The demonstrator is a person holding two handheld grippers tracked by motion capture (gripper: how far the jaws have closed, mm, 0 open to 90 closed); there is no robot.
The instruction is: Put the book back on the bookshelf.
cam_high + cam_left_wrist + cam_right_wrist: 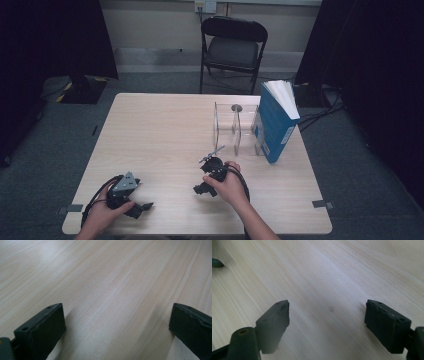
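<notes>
Two grippers are resting low over the pale wooden table, each gripped by one of the person's hands, both well short of the clear divider rack standing toward the far right. Nearest that rack, the right gripper is sitting just in front of it with jaws spread wide and nothing between them, while the left gripper is lying well off to the rack's left near the table's front edge, likewise released and empty. Leaning against the rack's right side, a blue book is standing upright, and behind the rack, beyond the table, a black folding chair is facing in.
</notes>
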